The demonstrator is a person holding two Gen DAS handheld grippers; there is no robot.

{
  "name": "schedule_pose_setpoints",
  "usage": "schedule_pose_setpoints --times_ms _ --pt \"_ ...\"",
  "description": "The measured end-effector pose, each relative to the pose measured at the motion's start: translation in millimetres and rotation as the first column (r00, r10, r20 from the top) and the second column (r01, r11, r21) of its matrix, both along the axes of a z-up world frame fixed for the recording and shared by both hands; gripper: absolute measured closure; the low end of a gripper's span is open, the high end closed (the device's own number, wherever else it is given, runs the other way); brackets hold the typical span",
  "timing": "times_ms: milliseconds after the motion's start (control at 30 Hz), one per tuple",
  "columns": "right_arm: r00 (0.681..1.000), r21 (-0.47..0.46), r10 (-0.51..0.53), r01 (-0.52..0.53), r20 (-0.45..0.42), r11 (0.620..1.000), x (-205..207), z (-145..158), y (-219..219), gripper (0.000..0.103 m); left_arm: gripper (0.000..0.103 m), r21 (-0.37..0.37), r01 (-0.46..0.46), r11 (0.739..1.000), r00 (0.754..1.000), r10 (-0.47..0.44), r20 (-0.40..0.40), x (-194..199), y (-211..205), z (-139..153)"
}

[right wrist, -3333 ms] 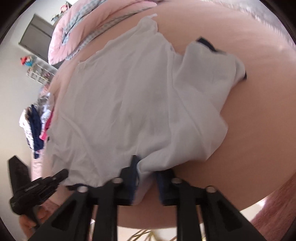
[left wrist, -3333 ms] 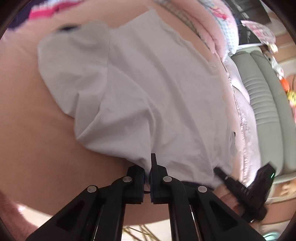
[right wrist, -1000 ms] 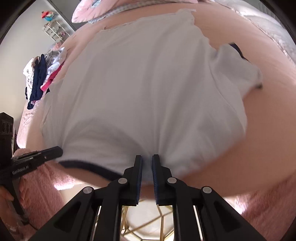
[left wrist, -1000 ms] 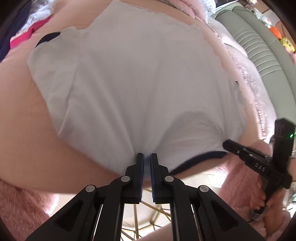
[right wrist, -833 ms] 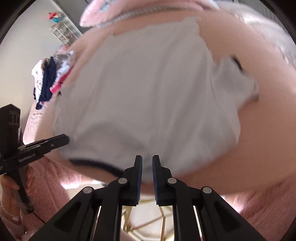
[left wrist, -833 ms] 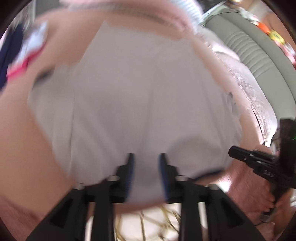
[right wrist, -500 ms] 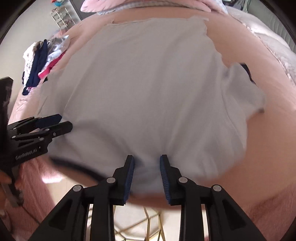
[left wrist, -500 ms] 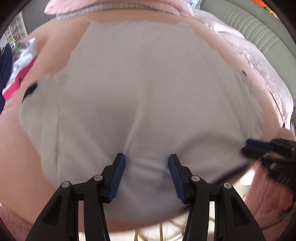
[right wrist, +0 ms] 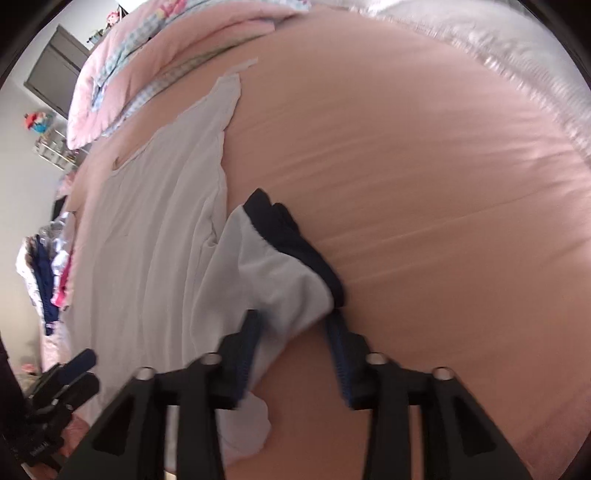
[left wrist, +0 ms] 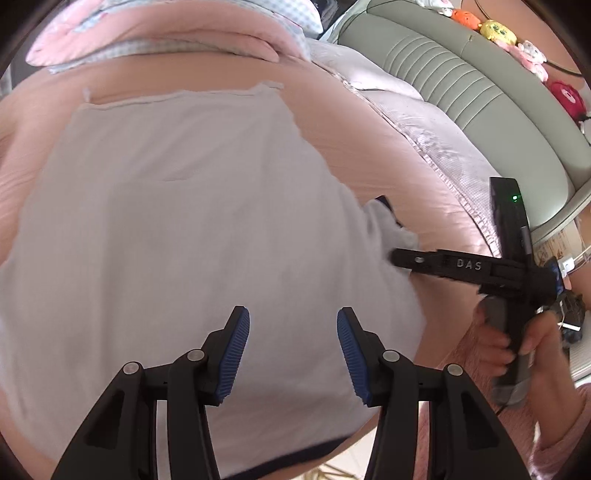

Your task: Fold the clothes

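Note:
A pale grey T-shirt (left wrist: 184, 221) with dark navy trim lies spread flat on the pink bed sheet (left wrist: 373, 144). My left gripper (left wrist: 293, 325) is open and empty, hovering over the shirt's near hem. My right gripper (right wrist: 295, 332) is open, its jaws either side of the shirt's right sleeve (right wrist: 273, 273), whose navy cuff (right wrist: 295, 240) shows. The right gripper also shows in the left wrist view (left wrist: 400, 258), at the sleeve. The left gripper shows at the lower left of the right wrist view (right wrist: 79, 369).
A folded pink quilt (left wrist: 166, 33) lies at the far end of the bed. A grey-green padded headboard (left wrist: 461, 96) with soft toys (left wrist: 495, 29) runs along the right. A heap of clothes (right wrist: 48, 277) sits at the left edge of the bed.
Both grippers let go of the shirt's hem and opened. The right gripper moved to the right sleeve; the left moved forward over the shirt.

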State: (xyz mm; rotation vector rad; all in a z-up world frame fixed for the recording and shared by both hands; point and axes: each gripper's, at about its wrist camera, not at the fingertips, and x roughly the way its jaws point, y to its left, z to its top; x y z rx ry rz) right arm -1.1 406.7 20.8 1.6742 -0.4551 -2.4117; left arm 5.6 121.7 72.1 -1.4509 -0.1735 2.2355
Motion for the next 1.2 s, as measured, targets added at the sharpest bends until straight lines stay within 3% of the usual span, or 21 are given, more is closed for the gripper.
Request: schedule_pose_setpoints --times_ms 33,67,100,133,267,367,433,533,633,667,833,900,1033,1133,1200 --pt "1.000 -0.016 0.009 -0.009 -0.005 1.000 -2 -3 -2 0.056 0.057 0.011 -0.002 1.000 1.000 0.002 0.014 2 5 -2" --pt "1.000 -0.031 0.018 -0.018 -0.010 0.999 -4 -5 -4 0.081 0.057 0.022 -0.006 1.000 1.000 0.005 0.030 3 11 -5" --pt "1.000 -0.046 0.026 -0.027 -0.015 0.999 -6 -8 -5 0.096 0.057 0.023 -0.007 1.000 0.999 0.005 0.045 5 12 -8" --pt "0.999 -0.019 0.041 -0.041 -0.017 0.999 -7 -6 -4 0.098 0.057 0.020 -0.006 1.000 0.998 0.005 0.060 6 12 -10" --pt "0.989 0.157 0.043 -0.020 -0.143 0.987 4 27 5 0.098 0.057 -0.013 0.013 1.000 0.996 -0.012 0.084 6 7 -17" --pt "0.980 0.181 0.016 0.020 -0.198 0.983 7 54 18 0.098 0.057 -0.028 0.033 0.999 0.996 -0.031 0.078 8 9 -19" --pt "0.988 0.208 -0.030 0.061 -0.150 0.976 1 47 23 0.098 0.057 -0.037 0.046 0.998 0.996 -0.043 0.075 9 10 -20" --pt "0.992 0.275 -0.124 0.119 -0.001 0.954 22 17 78 0.091 0.057 -0.052 0.066 0.996 0.996 -0.062 0.070 10 11 -22" --pt "0.975 0.091 -0.223 0.224 -0.017 0.970 42 21 109 0.087 0.057 -0.063 0.080 0.995 0.995 -0.076 0.060 13 11 -24" --pt "0.974 0.078 -0.224 0.227 -0.042 0.971 48 27 110 0.087 0.057 -0.062 0.077 0.995 0.996 -0.074 0.053 14 11 -24" --pt "0.991 0.139 -0.075 0.089 -0.107 0.986 55 41 79 0.084 0.057 -0.003 0.089 0.996 0.996 -0.089 0.008 5 24 -18" --pt "0.991 0.152 -0.085 0.101 -0.107 0.983 48 37 83 0.084 0.057 0.007 0.110 0.994 0.993 -0.109 -0.046 -5 38 -8" --pt "0.986 0.097 -0.132 0.142 -0.102 0.985 4 25 86 0.084 0.057 -0.011 0.135 0.991 0.987 -0.135 -0.085 -29 70 0" --pt "0.995 0.136 -0.074 0.083 -0.065 0.987 -41 9 78 0.084 0.057 -0.030 0.121 0.992 0.989 -0.123 -0.081 -44 86 -6" --pt "0.999 0.169 0.023 -0.018 -0.029 0.985 -52 2 71 0.083 0.057 -0.051 0.105 0.993 0.990 -0.109 -0.085 -53 95 -10"
